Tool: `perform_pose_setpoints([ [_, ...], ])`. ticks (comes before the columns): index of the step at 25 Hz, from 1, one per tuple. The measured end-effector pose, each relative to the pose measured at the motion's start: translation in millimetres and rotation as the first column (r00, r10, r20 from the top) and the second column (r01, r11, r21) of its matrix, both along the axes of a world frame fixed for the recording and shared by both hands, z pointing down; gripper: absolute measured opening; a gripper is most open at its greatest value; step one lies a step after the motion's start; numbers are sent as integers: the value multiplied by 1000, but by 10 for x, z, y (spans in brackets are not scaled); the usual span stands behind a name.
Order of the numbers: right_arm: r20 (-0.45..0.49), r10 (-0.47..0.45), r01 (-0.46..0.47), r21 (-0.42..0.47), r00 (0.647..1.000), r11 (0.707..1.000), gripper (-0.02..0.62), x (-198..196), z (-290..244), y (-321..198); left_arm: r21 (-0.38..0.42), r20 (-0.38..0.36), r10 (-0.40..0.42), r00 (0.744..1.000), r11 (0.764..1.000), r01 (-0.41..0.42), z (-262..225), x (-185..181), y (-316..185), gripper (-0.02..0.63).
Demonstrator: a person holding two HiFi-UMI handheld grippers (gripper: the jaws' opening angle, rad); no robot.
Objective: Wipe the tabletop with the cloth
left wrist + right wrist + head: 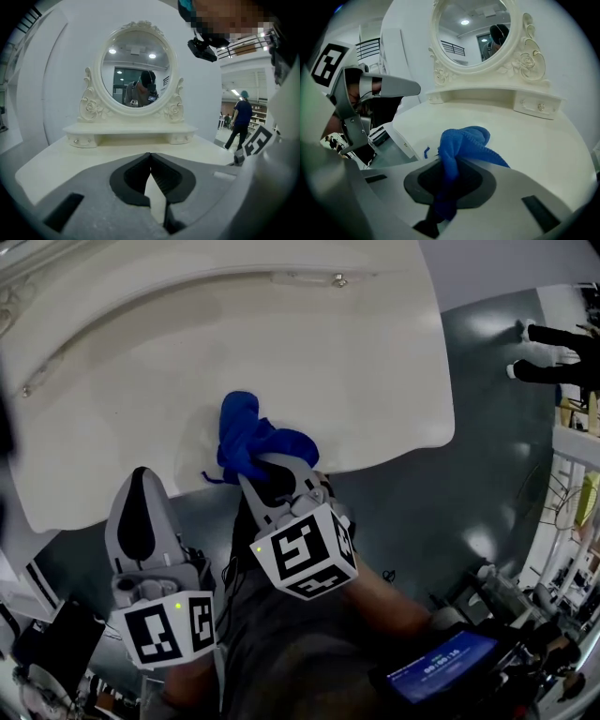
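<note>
Head view: blue cloth (246,435) bunched at the near edge of the white surface (356,352), pinched in the right tool (274,476).

The right gripper view shows that tool's jaws closed on a fold of the cloth, the rest spilling forward onto the surface toward the far mirror (473,33). Most bare surface lies beyond the cloth, so the stroke likely pushes away from the near edge. The left tool (141,521) hangs off that edge, jaws pressed together on nothing.

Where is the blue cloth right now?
In the head view, the blue cloth is pinched in the right hand-held gripper, bunched on the white tabletop near its front edge.
</note>
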State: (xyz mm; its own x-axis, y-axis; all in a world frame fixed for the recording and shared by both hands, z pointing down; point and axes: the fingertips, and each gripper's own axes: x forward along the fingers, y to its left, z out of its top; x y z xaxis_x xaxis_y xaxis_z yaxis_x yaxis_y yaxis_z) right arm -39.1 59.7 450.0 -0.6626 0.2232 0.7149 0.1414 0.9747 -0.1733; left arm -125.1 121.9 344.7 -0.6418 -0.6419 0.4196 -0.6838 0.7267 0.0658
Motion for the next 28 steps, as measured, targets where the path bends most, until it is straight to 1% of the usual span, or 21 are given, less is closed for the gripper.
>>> perform_pose_setpoints([
  [11, -5, 78, -78, 0, 997, 997, 51, 290, 21, -499, 2, 4, 86, 996, 996, -86, -11, 248, -589, 15],
  [28, 0, 183, -183, 2, 983, 983, 51, 675, 18, -1244, -6, 11, 178, 984, 984, -178, -43, 597, -1344, 15],
])
